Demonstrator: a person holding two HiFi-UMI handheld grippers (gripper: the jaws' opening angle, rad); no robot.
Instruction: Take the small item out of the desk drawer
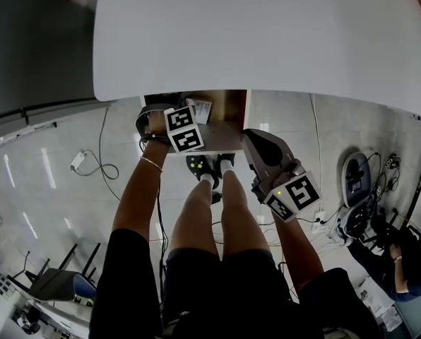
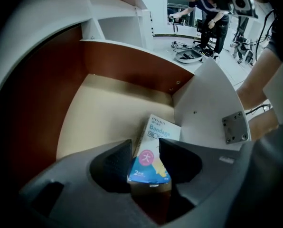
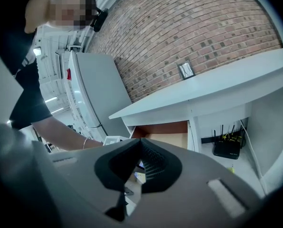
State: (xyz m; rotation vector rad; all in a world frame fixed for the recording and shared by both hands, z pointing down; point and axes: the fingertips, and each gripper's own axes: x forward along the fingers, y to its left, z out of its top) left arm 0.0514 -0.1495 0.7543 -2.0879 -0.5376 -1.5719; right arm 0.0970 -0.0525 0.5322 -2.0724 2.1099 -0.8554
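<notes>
Left claw [image 2: 145, 145] stands spread wide inside the drawer [image 2: 99, 113], its jaws either side of the bandage box [image 2: 159, 131]; right claw [image 3: 138, 148] is closed and empty, outside the drawer.

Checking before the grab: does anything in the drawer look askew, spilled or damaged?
Nothing spilled or damaged. The bandage box lies slightly askew in the drawer beside the white panel; the open left claw straddles it without gripping.

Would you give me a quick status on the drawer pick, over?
Left gripper open, astride bandage box in open drawer. Right gripper shut, empty, outside drawer. Nothing in the way.
</notes>
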